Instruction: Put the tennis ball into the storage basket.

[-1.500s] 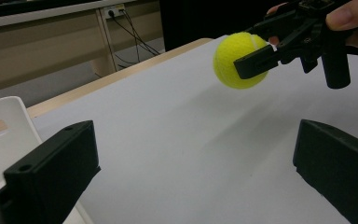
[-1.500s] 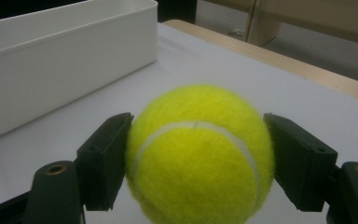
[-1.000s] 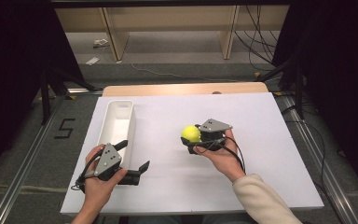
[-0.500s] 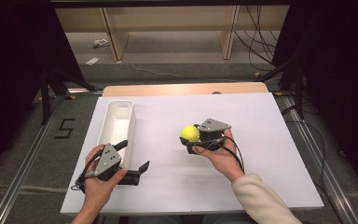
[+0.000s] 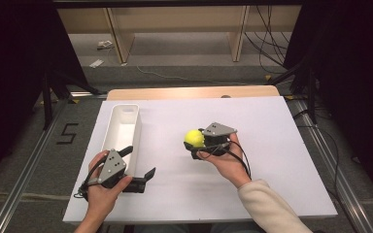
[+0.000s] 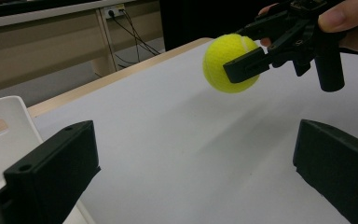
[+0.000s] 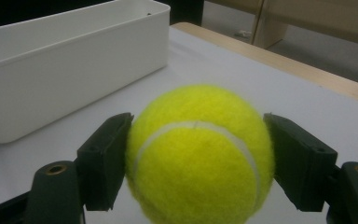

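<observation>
Yellow felt sits between the jaws of my right tool [image 5: 197, 144]: the ball [image 5: 194, 138] is gripped on both sides and, judging by the shadow under it in the left gripper view, lifted clear of the white counter [image 5: 272, 145]. So the pick-up looks done. What I judge is left is carrying it over to the white bin [image 5: 121, 131], which stands well apart at the counter's left side, and letting go inside. My left tool [image 5: 137, 167] rests beside the bin's near end, jaws spread wide and holding nothing. The bin's floor near my left hand [image 5: 102, 194] is hidden by the tool. In the right gripper view the ball covers the counter ahead of it.
</observation>
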`<act>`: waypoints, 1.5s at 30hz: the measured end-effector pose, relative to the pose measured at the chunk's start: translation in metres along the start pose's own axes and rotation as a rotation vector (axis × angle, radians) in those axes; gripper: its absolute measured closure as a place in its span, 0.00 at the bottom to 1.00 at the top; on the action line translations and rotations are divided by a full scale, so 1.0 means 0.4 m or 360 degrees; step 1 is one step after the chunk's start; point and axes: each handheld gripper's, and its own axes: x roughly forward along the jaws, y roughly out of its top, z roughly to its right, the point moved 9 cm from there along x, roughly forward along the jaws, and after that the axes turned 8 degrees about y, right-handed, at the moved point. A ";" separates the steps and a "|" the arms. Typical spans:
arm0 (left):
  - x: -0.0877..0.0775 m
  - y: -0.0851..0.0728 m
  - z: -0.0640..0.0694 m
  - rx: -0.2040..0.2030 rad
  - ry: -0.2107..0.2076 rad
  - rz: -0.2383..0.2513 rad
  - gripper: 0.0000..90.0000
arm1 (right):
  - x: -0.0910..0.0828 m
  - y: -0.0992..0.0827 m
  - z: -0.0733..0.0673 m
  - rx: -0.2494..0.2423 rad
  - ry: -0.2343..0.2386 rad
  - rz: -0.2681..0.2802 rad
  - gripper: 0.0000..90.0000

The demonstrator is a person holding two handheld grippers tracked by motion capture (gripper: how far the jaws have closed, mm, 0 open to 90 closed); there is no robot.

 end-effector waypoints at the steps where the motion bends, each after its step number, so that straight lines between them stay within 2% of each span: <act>1: 0.000 0.000 0.000 0.0000 0.0000 0.0000 0.00 | 0.000 0.000 0.000 0.0000 0.0000 0.0000 0.30; 29: 0.001 -0.001 0.006 0.0006 -0.0009 -0.0005 0.00 | 0.033 0.035 -0.024 -0.0005 0.0037 0.0037 0.30; 45: 0.000 -0.002 0.009 0.0010 -0.0017 -0.0006 0.00 | 0.063 0.037 -0.048 -0.0001 0.0069 0.0029 0.30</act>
